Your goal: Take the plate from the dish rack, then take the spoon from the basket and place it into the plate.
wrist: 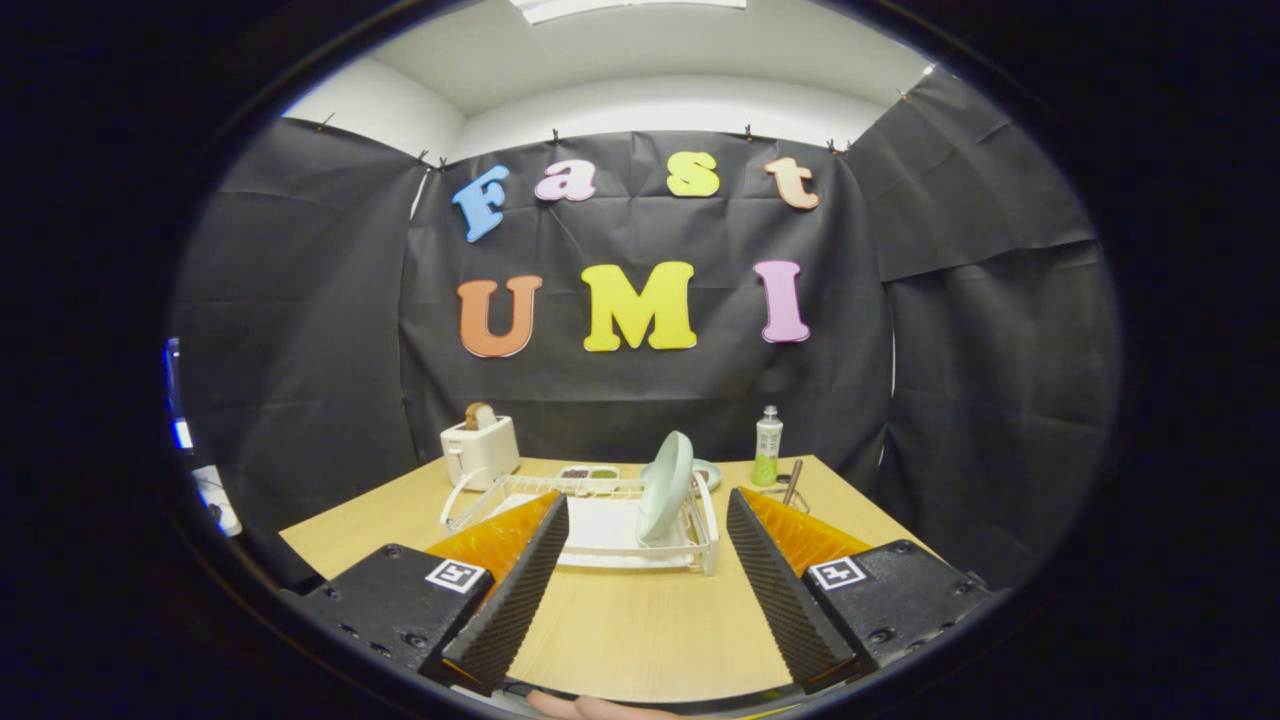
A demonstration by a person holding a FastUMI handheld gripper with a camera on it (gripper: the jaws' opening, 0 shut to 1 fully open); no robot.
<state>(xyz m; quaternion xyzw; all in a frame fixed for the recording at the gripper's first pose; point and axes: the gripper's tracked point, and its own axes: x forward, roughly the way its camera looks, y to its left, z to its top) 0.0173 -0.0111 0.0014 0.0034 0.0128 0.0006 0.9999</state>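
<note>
With its fingers spread wide and holding nothing, the gripper (648,575) faces the pale green round plate (665,485) standing on edge in the white wire dish rack (590,535), straight ahead between the fingers, apart.

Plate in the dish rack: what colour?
Pale mint green plate, standing on edge in the white dish rack, gripper view.

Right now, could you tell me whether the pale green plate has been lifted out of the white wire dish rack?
No, the pale green plate stands upright in the white wire dish rack, beyond the open gripper.
</note>
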